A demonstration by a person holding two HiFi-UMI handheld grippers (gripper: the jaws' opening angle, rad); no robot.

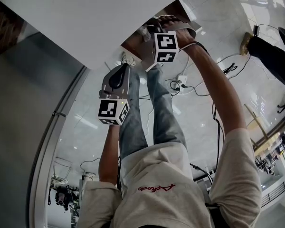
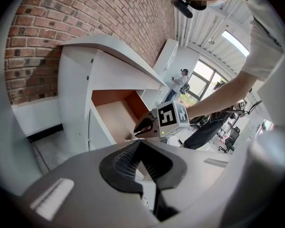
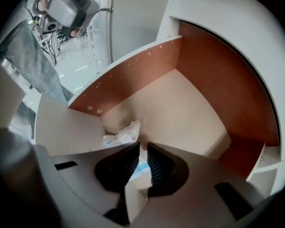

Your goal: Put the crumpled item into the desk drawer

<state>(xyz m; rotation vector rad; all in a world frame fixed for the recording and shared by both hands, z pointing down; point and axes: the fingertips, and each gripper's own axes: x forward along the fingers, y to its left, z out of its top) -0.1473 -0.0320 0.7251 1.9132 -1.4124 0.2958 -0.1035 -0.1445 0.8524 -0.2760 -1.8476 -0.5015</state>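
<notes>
The right gripper (image 3: 142, 145) reaches into the open desk drawer (image 3: 133, 75), which has reddish-brown walls and a pale floor. Its jaws are clenched to a narrow slit on the crumpled item (image 3: 122, 134), a white piece with blue showing. Part of the item sits in the slit between the jaws. The rest bulges out just past the tip of the left jaw, low in the drawer near the side wall.

The left gripper (image 2: 138, 141) hangs outside the drawer with its jaws pressed together at the tips and nothing between them. Beyond those tips stand the white desk (image 2: 109, 46) and a brick wall (image 2: 85, 13). The surface of the desk lies above both pairs of jaws.
</notes>
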